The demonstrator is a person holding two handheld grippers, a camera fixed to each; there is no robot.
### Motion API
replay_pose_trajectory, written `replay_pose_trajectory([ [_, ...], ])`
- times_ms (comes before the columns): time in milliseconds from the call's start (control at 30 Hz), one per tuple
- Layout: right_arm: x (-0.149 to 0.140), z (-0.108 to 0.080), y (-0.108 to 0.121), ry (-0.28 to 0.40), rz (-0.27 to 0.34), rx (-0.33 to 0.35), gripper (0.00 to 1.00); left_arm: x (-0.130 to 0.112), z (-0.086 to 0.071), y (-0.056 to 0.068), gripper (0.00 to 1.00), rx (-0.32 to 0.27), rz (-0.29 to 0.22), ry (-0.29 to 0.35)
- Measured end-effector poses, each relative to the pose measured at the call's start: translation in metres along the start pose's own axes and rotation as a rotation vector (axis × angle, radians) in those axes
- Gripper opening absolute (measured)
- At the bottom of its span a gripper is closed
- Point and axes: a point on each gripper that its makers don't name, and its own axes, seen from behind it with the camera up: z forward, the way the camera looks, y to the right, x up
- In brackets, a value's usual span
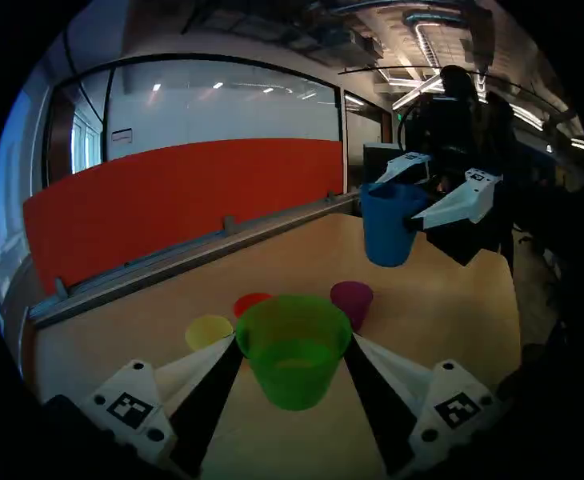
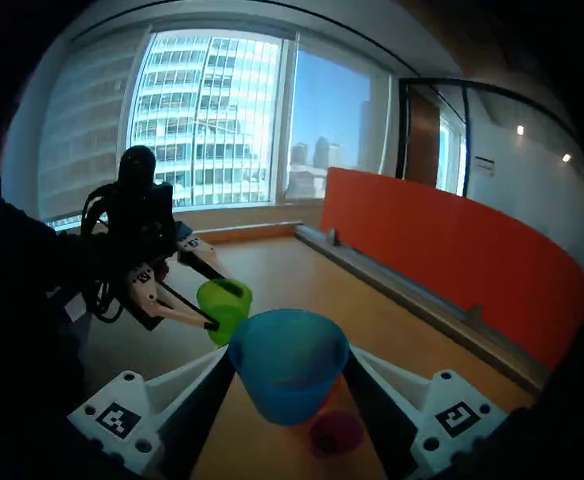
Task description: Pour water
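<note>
Left gripper point(image 1: 294, 346) fingers clamp the green cup point(image 1: 294, 376), right gripper point(image 2: 288, 356) fingers clamp the blue cup point(image 2: 288, 384), both lifted off the tabletop point(image 1: 444, 320) and apart; tipping before the rims line up would likely spill water

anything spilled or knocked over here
Nothing stands out. The left hand-held gripper holds the green cup upright, the right hand-held gripper holds the blue cup upright, and the yellow cup, red cup and purple cup stand on the table with no puddle visible.
</note>
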Motion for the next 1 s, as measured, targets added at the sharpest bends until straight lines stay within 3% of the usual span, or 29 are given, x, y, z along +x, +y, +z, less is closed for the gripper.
replay_pose_trajectory([
  [500, -0.043, 0.024, -0.012, -0.088, -0.026, 0.043, 0.93, -0.036, 0.016, 0.0, 0.86, -0.02, 0.025, -0.119],
  [1000, -0.085, 0.043, -0.023, -0.159, -0.042, 0.076, 0.93, -0.071, 0.032, 0.0, 0.86, -0.044, 0.019, -0.231],
])
